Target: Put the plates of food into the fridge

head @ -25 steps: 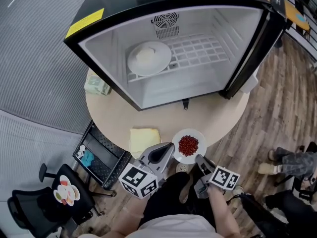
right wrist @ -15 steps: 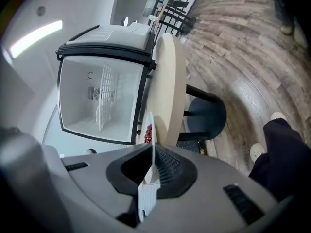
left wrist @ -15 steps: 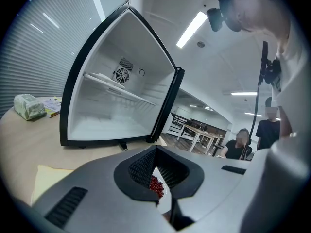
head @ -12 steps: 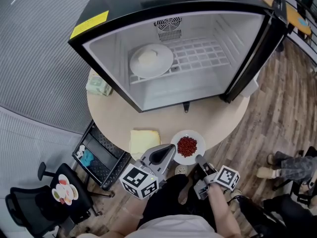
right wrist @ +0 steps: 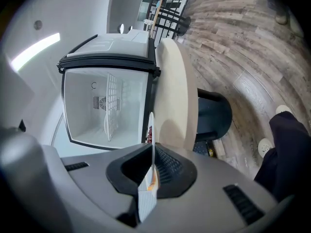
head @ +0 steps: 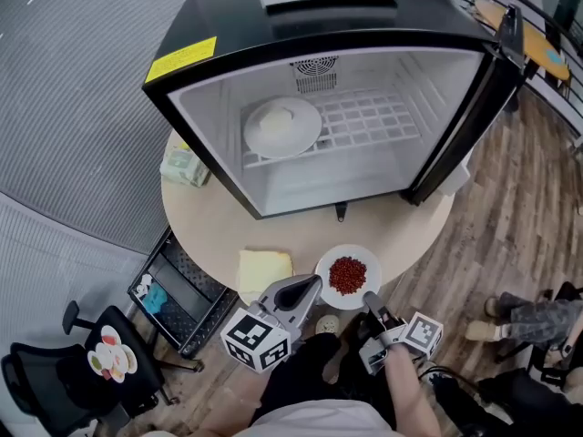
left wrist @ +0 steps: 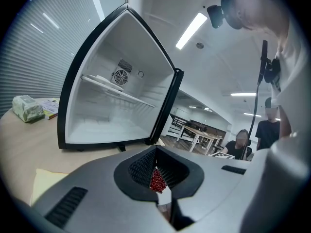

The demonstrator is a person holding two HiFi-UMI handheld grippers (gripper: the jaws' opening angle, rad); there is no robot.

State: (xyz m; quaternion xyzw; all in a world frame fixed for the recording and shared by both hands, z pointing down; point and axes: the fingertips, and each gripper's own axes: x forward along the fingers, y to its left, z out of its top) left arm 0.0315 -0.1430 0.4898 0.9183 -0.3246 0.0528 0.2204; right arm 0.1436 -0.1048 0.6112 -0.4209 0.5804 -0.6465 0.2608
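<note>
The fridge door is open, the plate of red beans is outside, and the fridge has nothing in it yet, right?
Almost. The fridge isn't empty: a plate of white food already sits on its wire shelf, at the left, as the head view shows. The rest is right: the door is open and the plate of red beans is outside.
</note>
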